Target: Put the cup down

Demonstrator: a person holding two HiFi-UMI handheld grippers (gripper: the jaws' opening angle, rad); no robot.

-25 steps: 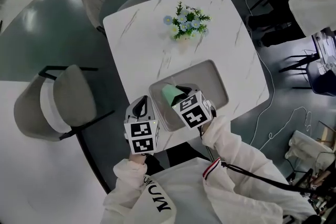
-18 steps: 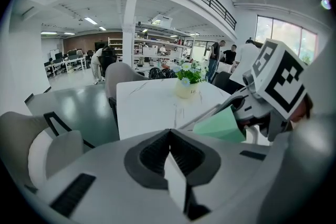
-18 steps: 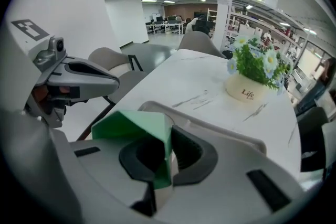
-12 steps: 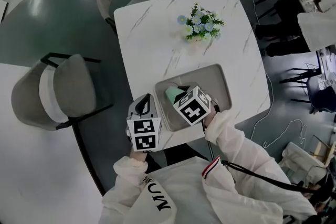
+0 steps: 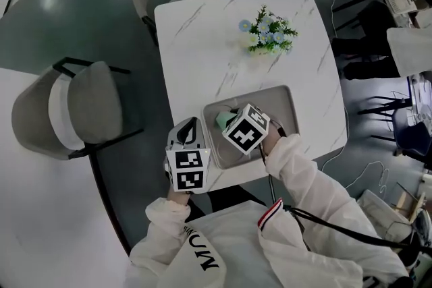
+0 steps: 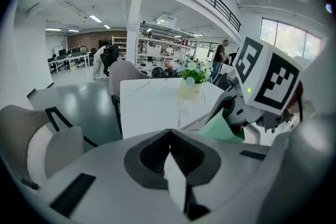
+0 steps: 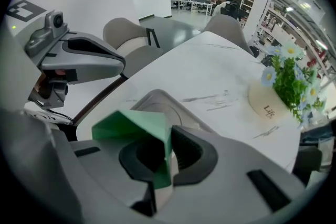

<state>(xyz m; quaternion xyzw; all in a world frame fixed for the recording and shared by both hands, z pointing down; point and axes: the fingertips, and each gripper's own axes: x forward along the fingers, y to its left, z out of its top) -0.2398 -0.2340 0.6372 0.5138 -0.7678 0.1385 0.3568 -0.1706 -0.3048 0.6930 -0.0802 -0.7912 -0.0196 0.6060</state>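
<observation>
At a white marble desk (image 5: 202,50) in an open-plan office, the green cup (image 7: 137,126) hangs over a grey tray (image 5: 287,101). The right gripper (image 7: 169,152) view alone shows jaws pinching its wall. The left gripper (image 6: 170,165) has its jaws closed on nothing.

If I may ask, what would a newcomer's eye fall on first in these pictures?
The green cup, pinched by its wall in the right gripper, over the grey tray at the near edge of the marble table. Then the flower pot on its far side.
</observation>
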